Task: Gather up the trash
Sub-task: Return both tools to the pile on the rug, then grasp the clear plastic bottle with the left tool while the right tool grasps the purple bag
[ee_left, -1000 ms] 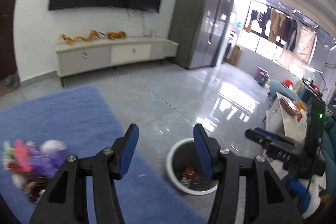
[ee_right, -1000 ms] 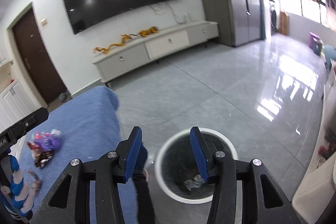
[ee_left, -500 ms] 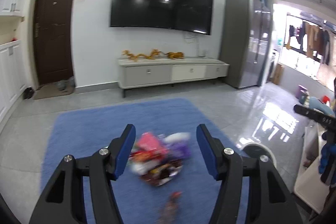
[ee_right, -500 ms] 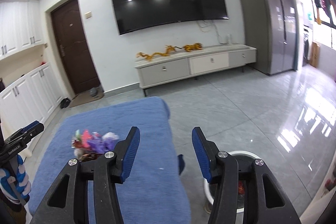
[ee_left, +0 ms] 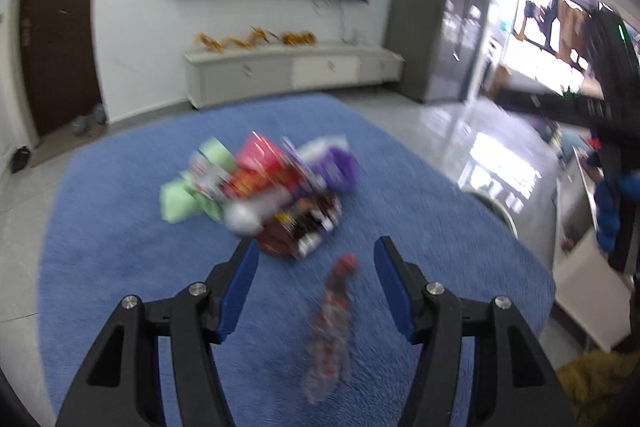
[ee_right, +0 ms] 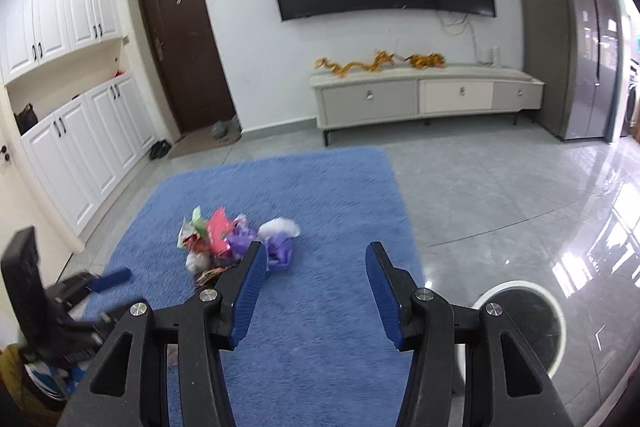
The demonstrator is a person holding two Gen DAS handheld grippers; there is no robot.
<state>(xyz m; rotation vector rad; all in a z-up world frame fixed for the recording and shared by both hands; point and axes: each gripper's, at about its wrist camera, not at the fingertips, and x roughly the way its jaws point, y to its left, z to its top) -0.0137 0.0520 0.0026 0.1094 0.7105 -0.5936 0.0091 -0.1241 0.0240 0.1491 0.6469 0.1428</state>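
Both wrist views look forward and down over a blue rug [ee_left: 120,227]; the left sits nearer the trash pile [ee_left: 260,183], shared ahead of both.

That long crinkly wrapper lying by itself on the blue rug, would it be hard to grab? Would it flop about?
The lone wrapper looks thin and crumpled, so it is probably very light and would likely sag when lifted. It lies flat on the soft rug, so the open left gripper may need to press into the pile. The picture is blurred.
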